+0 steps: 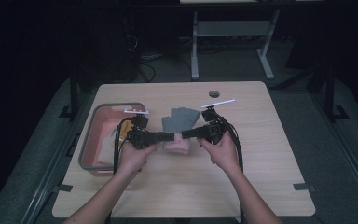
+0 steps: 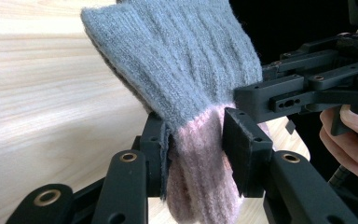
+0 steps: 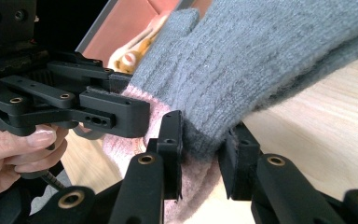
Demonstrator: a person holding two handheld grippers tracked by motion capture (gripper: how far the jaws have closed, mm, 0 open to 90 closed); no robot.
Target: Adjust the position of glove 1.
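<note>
1. Knitwear is the thing in hand: a grey-and-pink glove (image 1: 179,125) lies near the middle of the surface (image 1: 261,163), its grey fingers pointing away from the person and its pink cuff toward them.
2. Left tool (image 2: 198,140) pinches the cuff right where grey knit meets pink; both pads press into the fabric.
3. Right tool (image 3: 200,151) pinches the same cuff from the opposite side, its jaws pressed onto the knit just beside the left tool's jaws.
4. Judging by this, the step is a two-handed lift or carry of the glove, with the cuff raised while the grey fingers droop toward the wood.
5. Beside the left hand sits a grey-rimmed bin (image 1: 93,126) with a pink inside, holding something pale and yellow; it looks like the likely destination.
6. Next move probably calls for keeping both grips steady and swinging the glove together toward the bin, so the fingers clear its rim.
</note>
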